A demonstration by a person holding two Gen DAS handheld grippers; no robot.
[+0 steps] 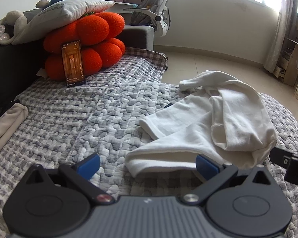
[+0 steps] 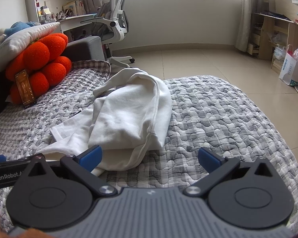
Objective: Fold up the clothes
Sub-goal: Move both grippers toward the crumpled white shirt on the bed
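The left gripper (image 1: 147, 167) and the right gripper (image 2: 150, 158) both hold their blue fingers wide apart, with nothing in them. The white top (image 1: 208, 123) lies crumpled on the checked quilt (image 1: 89, 115), just in front of both. Its long side runs away toward the floor, its near edge between the two, so either could grab it.

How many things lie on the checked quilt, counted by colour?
White: 1, the crumpled garment
Beige: 1, the folded cloth
Orange: 1, the lumpy cushion
Black: 1, the phone leaning on that cushion
Total: 4
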